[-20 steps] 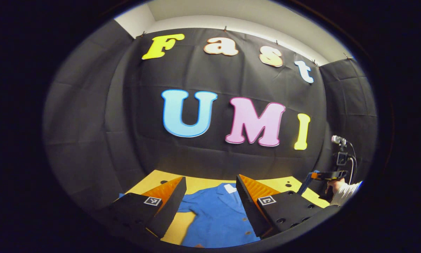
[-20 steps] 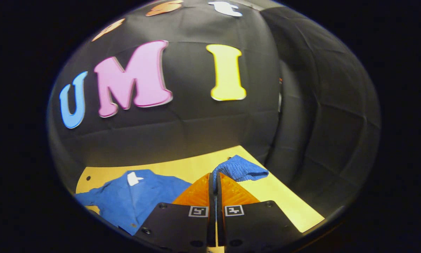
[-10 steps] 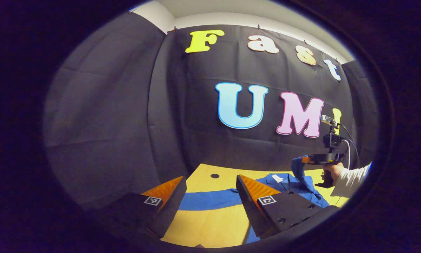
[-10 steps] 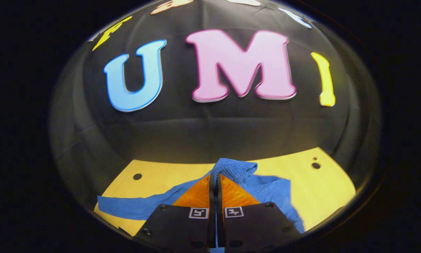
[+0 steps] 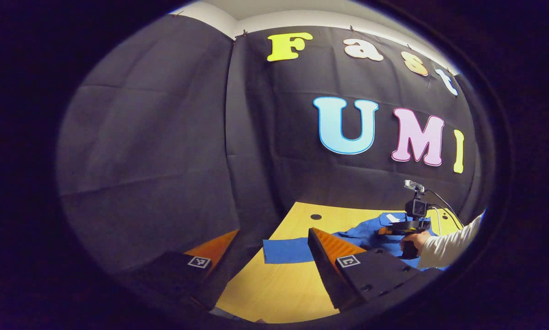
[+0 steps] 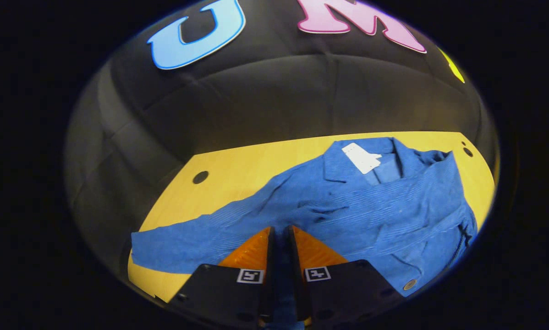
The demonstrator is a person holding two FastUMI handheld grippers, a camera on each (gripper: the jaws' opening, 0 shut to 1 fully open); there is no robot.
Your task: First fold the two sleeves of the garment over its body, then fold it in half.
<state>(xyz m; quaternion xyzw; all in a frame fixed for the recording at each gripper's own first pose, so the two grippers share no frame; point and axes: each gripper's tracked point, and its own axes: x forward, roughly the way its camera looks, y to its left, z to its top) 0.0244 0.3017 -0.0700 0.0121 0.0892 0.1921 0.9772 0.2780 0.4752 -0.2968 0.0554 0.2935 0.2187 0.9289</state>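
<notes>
Right gripper [image 6: 281, 231]: a second ago it held the right sleeve cuff lifted clear above the far right of the desk; half a second ago it was carrying it inward; now it is low over the jacket body, camera tipped down toward the cloth. Jaws nearly closed, a thin strip of blue fabric visible in the slot between them, so the sleeve looks still pinched, though a slight widening of the gap hints at release starting

Blue corduroy jacket [image 6: 375, 206] lies collar-up on the yellow desk [image 6: 238, 165], white neck label [image 6: 361, 158] at about 1 o'clock from the right gripper. Right sleeve now lies across the chest, folded over the body. A button [image 6: 409, 284] shows at the hem toward 4 o'clock

Left sleeve [image 6: 196, 238] lies stretched out flat to 9 o'clock of the right gripper, not folded

Left gripper [image 5: 274, 252]: jaws wide apart, nothing between them. Its view has swung off the jacket body toward the left edge of the desk; the cuff end of the left sleeve [image 5: 286, 250] sits just ahead between its fingers. In this view, the person's hand [image 5: 414, 240] with the right gripper sits over the jacket at 3 o'clock

Judgement: first sleeve fold about done pending release. Left gripper appears lined up for the second sleeve. Half-fold not yet begun
</notes>
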